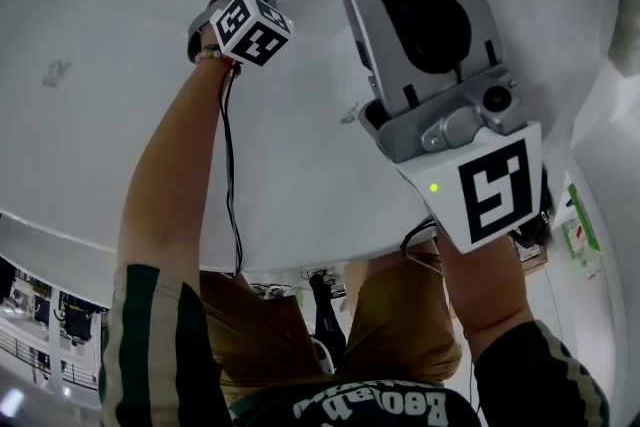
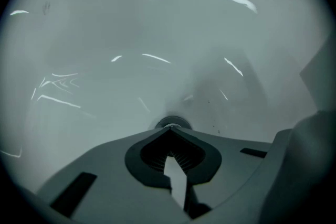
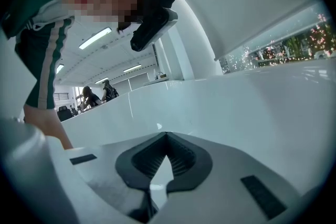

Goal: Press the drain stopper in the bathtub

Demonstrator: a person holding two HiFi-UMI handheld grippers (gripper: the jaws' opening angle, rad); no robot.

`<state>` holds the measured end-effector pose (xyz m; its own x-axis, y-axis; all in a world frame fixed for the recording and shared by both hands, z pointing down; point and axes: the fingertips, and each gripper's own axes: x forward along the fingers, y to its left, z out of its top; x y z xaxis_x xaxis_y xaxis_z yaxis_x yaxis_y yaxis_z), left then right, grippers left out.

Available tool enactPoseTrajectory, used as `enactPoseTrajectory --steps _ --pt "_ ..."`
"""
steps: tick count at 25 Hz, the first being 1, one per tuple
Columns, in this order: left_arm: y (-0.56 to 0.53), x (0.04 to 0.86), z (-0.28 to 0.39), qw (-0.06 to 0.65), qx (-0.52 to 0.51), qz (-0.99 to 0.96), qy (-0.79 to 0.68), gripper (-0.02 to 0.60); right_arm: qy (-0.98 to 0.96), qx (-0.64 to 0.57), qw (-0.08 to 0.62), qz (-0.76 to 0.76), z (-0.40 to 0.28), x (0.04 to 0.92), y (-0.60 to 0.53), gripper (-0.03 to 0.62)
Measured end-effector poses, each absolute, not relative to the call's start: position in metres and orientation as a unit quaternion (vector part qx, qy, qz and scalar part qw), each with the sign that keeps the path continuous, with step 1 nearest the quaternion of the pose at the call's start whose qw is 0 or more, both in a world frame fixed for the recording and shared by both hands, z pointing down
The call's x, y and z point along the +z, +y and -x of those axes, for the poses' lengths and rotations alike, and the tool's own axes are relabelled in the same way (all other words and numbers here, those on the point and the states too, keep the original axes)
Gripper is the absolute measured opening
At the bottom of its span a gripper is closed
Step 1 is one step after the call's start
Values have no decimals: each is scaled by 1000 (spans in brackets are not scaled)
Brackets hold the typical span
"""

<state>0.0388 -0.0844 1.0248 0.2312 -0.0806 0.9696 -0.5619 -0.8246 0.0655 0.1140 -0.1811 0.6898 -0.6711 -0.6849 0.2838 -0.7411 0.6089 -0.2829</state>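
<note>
Stopper [image 2: 172, 123] sits in the floor of the tub [image 1: 120, 125], at the far end from you; small dark round ring, white enamel all round it.

Left gripper [image 2: 169, 132]: jaws closed, tips meeting, nothing between them; only a pale sliver shows lower down between the pads. You hold them closed, I judge, so the joined tips act as one blunt point for pressing; a stopper wants a push, not a grasp. Tips lie right at the near rim of the stopper; contact itself I cannot confirm.

Right gripper [image 3: 167, 135]: jaws likewise closed and empty; raised high, well apart from the drain, aimed at the tub wall. Probably parked there to keep it out of the left arm's way.

What each view gives:
- Head view: your left arm at full reach down into the tub, cube [image 1: 250, 27] uppermost, cable trailing along the forearm; the right gripper fills the right side, near the camera; the gripper covers most of the stopper here.
- Left gripper view: the only clear look at the stopper, centred just beyond the tips; alignment looks good.
- Right gripper view: no stopper at all; tub rim, your sleeve, a lit room beyond with other people in the distance.

Judgement: press step in hand; next, a short straight push down along the jaw line; risk is the tips sliding off onto enamel.
</note>
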Motion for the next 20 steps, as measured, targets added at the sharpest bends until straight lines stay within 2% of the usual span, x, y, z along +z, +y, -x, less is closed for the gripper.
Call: enactPoseTrajectory --steps 20 --pt "-82 1052 -42 221 633 -698 -252 3 -898 205 68 -382 -105 694 -182 14"
